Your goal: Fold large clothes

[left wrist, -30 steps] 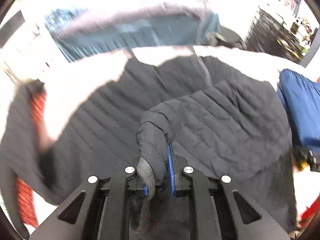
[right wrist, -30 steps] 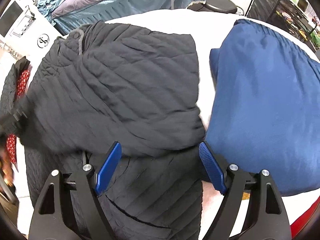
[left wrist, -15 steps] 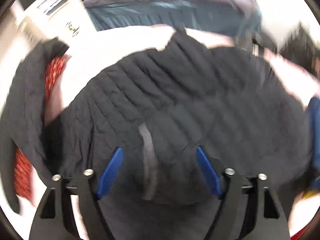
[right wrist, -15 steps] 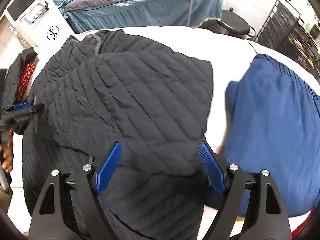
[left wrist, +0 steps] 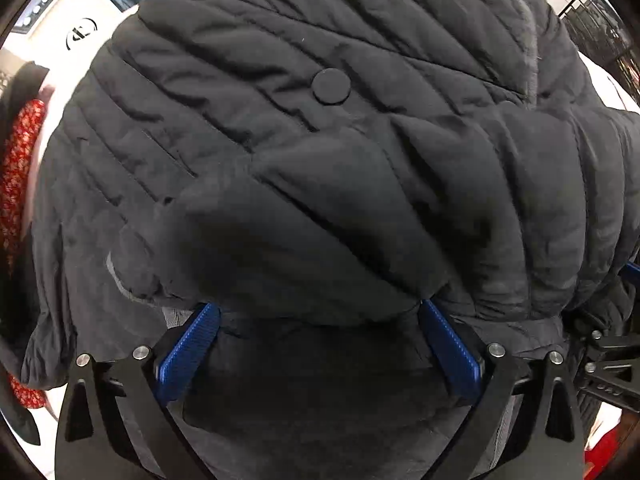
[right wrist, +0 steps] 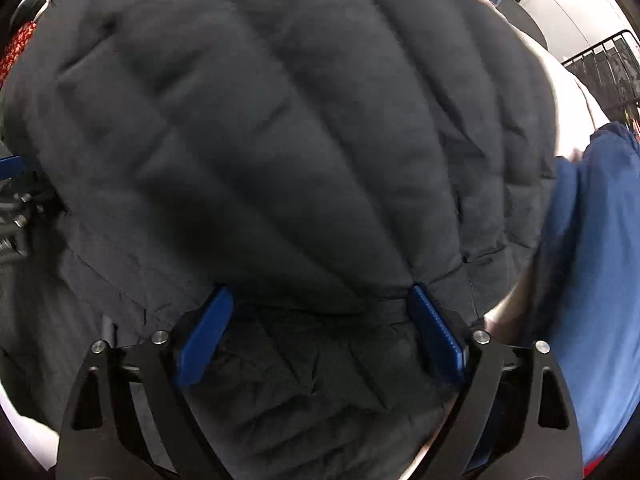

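Both grippers, left gripper (left wrist: 316, 312) and right gripper (right wrist: 320, 292), dropped onto the black jacket (left wrist: 320, 160), jaws opening, pinching nothing.

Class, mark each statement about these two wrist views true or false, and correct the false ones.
1. The jacket is dark and quilted. True.
2. The left gripper is clamped shut on a sleeve. False: its jaws are opening wide, the pads spread with jacket fabric lying between them.
3. A blue garment lies beside the jacket in the right wrist view. True.
4. The round button on the jacket is white. False: it is dark like the fabric.
5. The right gripper is above the jacket. True.
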`<state>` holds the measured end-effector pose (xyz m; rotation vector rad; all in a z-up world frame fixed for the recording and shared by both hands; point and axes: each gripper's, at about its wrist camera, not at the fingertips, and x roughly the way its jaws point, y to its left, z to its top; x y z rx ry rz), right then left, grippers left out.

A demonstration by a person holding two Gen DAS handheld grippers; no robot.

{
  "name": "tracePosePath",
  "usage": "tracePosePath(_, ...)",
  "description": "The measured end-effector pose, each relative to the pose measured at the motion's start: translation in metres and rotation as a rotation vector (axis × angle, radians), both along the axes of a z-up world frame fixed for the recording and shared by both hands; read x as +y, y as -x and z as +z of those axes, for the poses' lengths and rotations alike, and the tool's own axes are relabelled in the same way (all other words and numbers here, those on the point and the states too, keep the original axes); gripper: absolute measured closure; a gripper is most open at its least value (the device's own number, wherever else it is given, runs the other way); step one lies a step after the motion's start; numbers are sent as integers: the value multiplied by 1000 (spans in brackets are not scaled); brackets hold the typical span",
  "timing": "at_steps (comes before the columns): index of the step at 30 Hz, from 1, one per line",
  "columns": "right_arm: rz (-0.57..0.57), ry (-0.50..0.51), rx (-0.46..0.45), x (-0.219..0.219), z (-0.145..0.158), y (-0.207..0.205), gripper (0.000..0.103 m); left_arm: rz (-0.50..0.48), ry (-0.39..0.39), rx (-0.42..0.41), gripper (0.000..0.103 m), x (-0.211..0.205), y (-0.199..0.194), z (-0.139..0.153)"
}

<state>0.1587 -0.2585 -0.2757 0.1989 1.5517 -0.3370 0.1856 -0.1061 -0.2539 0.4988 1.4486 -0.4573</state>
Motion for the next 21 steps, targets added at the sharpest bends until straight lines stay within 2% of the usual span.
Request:
tracePosePath(5,-19,15,15,0,-5,-6,11,1,-37,42,5,-9,-10,-1)
tracePosePath(7,-16,34,5,2,-6,-9,9,17,-38,35,5,-15,-28,1)
tracePosePath(10,-26,32,-3,2,-1,-6,9,62,-26,-16,6,-12,-22,17)
tracePosePath(12,-63,25,-21,0,10,2,9,118,5,-48,6,-2,-16,30)
tracePosePath(14,-92,13,-76,2,26,13,9,174,41,-55,6,11,-11,40)
tracePosePath(17,-98,-4,-142,10,45,33,9,239,51,-78,6,33,0,52)
tracePosePath(21,-95,-58,-153,25,49,61,9,295,47,-89,6,58,22,61)
